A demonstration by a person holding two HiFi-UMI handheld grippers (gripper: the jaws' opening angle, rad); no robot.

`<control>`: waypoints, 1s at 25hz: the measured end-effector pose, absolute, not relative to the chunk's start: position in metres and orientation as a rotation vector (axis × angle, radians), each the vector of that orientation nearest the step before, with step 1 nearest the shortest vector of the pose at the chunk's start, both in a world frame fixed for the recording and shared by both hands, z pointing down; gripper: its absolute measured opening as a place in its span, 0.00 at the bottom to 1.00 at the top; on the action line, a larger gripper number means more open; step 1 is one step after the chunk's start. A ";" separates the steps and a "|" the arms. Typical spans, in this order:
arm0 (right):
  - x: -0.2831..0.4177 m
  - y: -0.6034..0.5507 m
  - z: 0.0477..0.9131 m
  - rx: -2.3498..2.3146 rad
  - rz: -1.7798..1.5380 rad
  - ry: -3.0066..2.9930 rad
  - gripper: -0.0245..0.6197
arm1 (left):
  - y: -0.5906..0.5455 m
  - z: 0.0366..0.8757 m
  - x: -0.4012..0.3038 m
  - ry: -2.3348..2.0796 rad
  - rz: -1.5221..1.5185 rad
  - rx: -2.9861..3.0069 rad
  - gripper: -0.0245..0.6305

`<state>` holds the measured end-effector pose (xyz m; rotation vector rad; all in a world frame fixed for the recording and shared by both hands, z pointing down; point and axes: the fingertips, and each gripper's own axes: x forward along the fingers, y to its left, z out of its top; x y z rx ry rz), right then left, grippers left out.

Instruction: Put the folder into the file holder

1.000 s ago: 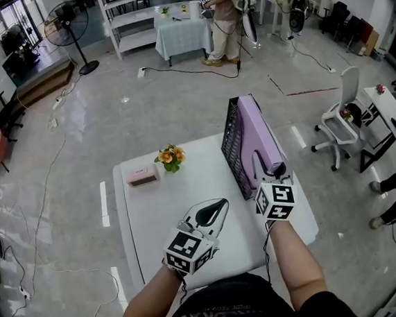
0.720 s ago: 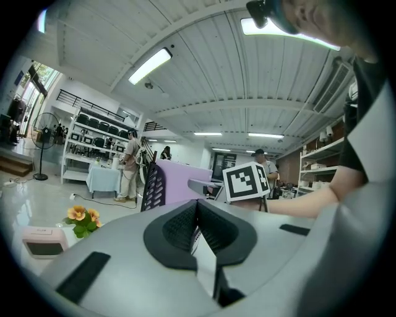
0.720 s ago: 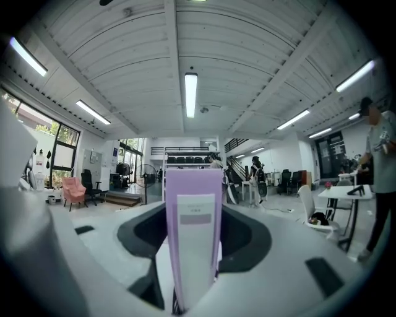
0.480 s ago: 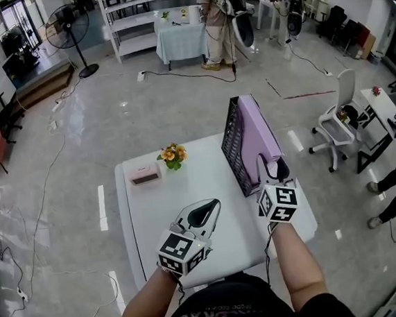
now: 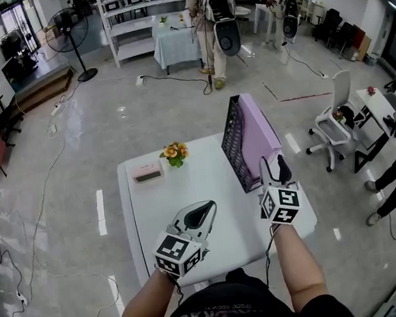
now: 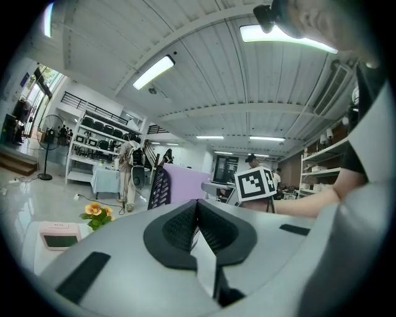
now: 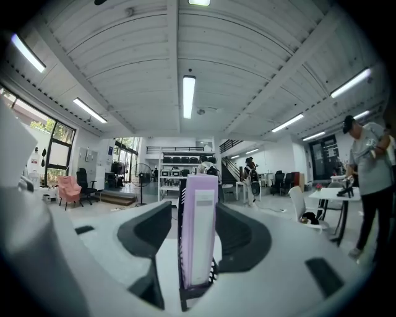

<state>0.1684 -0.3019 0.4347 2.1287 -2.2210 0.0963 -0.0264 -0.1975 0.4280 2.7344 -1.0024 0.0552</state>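
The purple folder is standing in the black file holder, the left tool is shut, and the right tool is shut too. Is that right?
Not quite: the right tool is open. The right gripper view shows its jaws apart, clear of the purple folder, which does stand in the black file holder. The left tool is shut, as you said.

Head view steeply down over table (image 5: 187, 190); gripper views level, sharing file holder (image 6: 158, 189)

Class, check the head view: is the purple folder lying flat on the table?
No, the purple folder stands on edge inside the black file holder.
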 end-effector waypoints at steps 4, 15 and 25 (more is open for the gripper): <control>0.161 -0.290 0.435 2.147 0.097 -2.211 0.36 | -0.189 0.427 -0.038 -0.993 0.056 2.738 0.04; 0.126 -0.245 0.436 2.128 0.089 -2.244 0.36 | -0.161 0.427 -0.071 -0.966 0.016 2.730 0.04; 0.071 -0.193 0.415 1.932 -0.019 -2.390 0.24 | -0.146 0.431 -0.089 -0.998 0.006 2.720 0.04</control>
